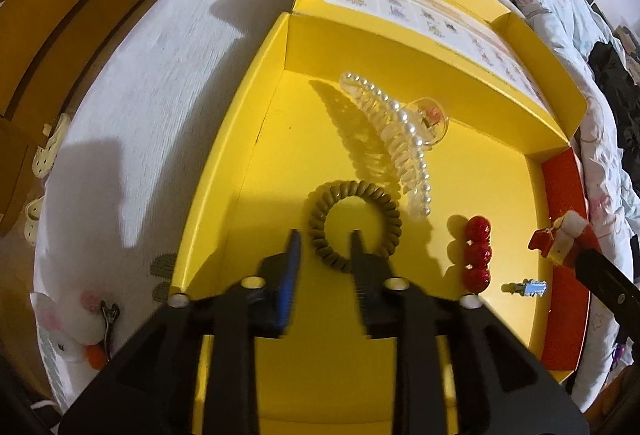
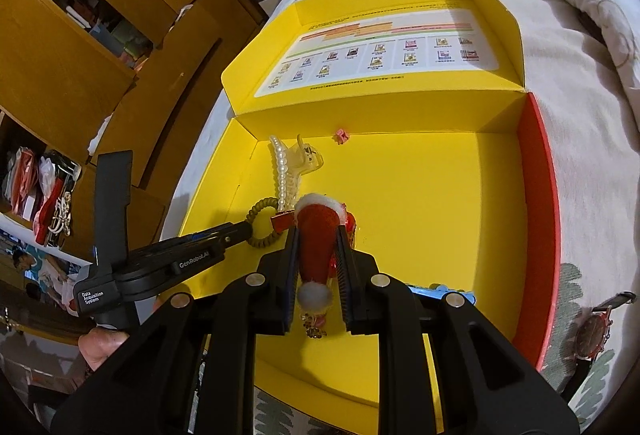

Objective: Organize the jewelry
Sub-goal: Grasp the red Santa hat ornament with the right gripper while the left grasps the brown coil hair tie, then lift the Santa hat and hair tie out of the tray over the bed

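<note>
You've got the Santa-hat clip clamped in your right gripper over the yellow box; lower, release. Left gripper gapes, seemingly straddling the coil hair tie.

The left gripper is hovering with jaws apart over the near edge of an olive spiral hair tie lying in the yellow box. A pearl claw clip is lying just beyond it, red bead clip to its right.
</note>
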`<state>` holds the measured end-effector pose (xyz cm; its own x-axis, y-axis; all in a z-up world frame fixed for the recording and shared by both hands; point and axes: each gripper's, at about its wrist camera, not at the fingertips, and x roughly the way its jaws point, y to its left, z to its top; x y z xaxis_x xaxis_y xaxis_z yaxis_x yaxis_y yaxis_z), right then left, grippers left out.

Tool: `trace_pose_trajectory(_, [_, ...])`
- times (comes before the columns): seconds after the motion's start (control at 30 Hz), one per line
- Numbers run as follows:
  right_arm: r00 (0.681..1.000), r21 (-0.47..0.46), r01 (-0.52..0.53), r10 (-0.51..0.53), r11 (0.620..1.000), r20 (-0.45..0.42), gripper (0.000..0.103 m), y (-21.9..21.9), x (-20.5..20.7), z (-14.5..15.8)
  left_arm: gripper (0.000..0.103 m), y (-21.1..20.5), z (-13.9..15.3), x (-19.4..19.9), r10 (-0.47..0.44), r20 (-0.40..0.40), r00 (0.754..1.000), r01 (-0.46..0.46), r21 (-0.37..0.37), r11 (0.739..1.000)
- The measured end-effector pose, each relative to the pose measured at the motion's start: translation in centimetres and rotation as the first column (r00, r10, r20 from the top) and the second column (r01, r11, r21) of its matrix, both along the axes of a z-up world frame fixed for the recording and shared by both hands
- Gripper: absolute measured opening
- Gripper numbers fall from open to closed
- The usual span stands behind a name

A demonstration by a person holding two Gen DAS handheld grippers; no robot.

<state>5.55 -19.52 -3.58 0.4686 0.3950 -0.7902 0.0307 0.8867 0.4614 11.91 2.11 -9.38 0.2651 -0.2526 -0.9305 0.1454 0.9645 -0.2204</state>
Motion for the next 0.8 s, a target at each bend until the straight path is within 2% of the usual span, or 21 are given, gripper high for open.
trace_pose_trajectory(0.1, [1.000, 0.004, 0.002, -0.002, 1.000, 0.001, 0.019, -0.2, 0.0, 0.0, 0.039, -0.7, 0.1, 0.0, -0.008, 0.019, 1.000, 0.007, 0.010, 1.000])
trace_pose_trajectory(0.27, [1.000, 0.004, 0.003, -0.003, 1.000, 0.004, 0.019, -0.4, 0.0, 0.1, 0.038, -1.9, -1.0, 0.3, -0.011, 0.013, 1.000, 0.009, 0.088, 0.996])
trace_pose_trajectory(0.37, [1.000, 0.006, 0.006, -0.006, 1.000, 0.007, 0.019, -0.6, -0.1, 0.2, 0.023, -2.5, -1.3, 0.4, 0.001, 0.035, 0.999, -0.006, 0.137, 0.991])
trace_pose_trajectory(0.4, [1.000, 0.007, 0.006, -0.006, 1.000, 0.008, 0.019, -0.7, -0.1, 0.3, 0.013, -2.5, -1.3, 0.5, 0.002, 0.041, 0.999, -0.008, 0.148, 0.989])
trace_pose_trajectory(0.43, [1.000, 0.007, 0.006, -0.006, 1.000, 0.008, 0.019, -0.7, -0.1, 0.3, 0.011, -2.6, -1.3, 0.5, 0.004, 0.041, 0.999, -0.010, 0.144, 0.990])
trace_pose_trajectory(0.8, [0.999, 0.007, 0.027, -0.027, 1.000, 0.023, 0.019, -1.7, -1.1, 1.3, 0.009, -1.4, -0.3, 0.0, 0.005, 0.039, 0.999, -0.009, 0.092, 0.996])
